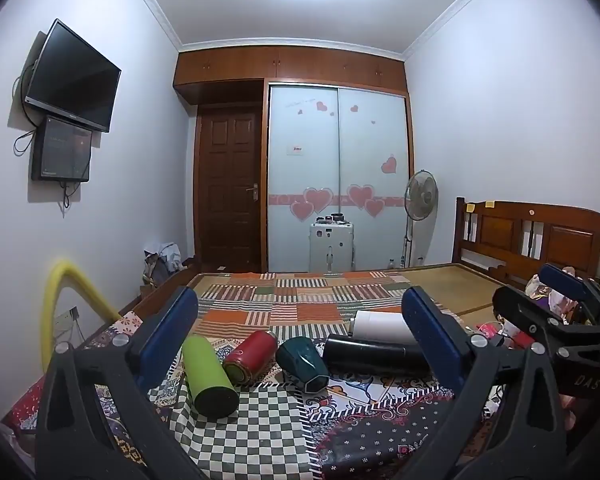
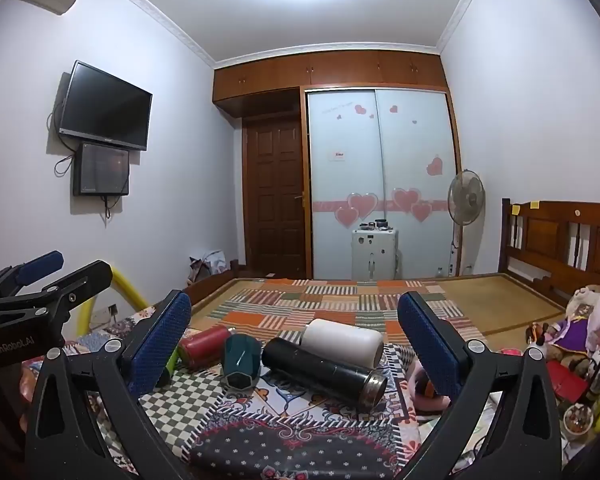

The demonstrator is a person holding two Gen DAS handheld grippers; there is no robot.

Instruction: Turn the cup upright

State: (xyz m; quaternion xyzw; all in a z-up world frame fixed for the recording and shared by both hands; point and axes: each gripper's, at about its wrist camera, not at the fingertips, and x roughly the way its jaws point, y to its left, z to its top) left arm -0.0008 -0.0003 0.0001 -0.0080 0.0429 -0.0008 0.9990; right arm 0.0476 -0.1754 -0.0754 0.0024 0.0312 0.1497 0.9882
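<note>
Bedroom scene: patterned cloths cover the bed [image 1: 260,432], where five vessels lie on their sides in a row. Left gripper [image 1: 300,340] and right gripper [image 2: 294,344] both gape wide, holding nothing, short of the row. Teal cup [image 1: 303,360] lies mid-row, between red bottle [image 1: 250,354] and black flask [image 1: 374,354]. Risk: crowded neighbours may be knocked and roll; soft bedding may topple the righted cup.
</note>
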